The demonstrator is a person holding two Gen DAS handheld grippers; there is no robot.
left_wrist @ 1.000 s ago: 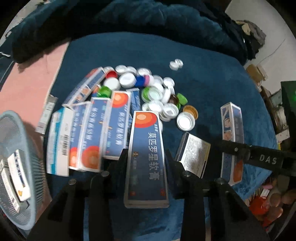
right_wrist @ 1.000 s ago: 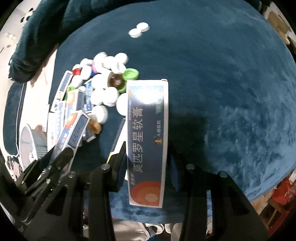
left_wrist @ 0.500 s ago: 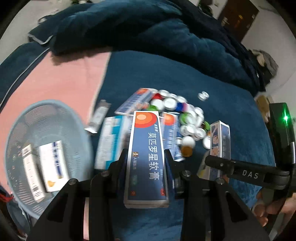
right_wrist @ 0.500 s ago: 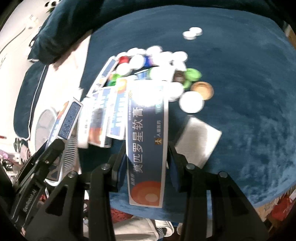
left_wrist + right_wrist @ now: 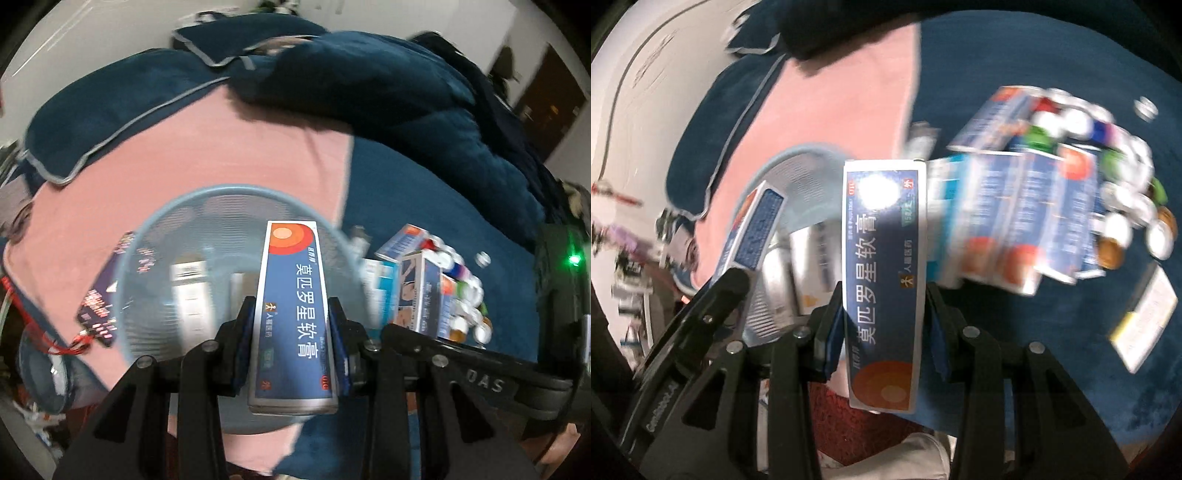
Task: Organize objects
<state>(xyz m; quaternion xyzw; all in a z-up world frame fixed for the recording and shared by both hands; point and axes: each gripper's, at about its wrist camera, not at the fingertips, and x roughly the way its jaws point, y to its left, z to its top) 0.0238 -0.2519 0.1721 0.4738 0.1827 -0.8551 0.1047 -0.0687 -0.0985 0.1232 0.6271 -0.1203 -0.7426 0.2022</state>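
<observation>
My left gripper (image 5: 291, 317) is shut on a long blue ointment box (image 5: 291, 280) with an orange disc, hanging over the light blue mesh basket (image 5: 221, 194). Blurred boxes (image 5: 188, 284) lie inside the basket. My right gripper (image 5: 883, 306) is shut on a matching blue box (image 5: 882, 258), held near the basket's rim (image 5: 798, 162). In the right wrist view the left gripper's box (image 5: 755, 225) shows at the left. More blue boxes (image 5: 1015, 221) and several bottle caps (image 5: 1123, 177) lie on the dark blue blanket.
The basket rests on a pink sheet (image 5: 184, 147). A rumpled dark blue duvet (image 5: 406, 92) lies behind it. A dark card on a red string (image 5: 99, 306) sits left of the basket. A white box (image 5: 1145, 317) lies right of the pile.
Both grippers have swung left, away from the pile, each still gripping its box. The basket has come from the left edge to under the left gripper's box.
</observation>
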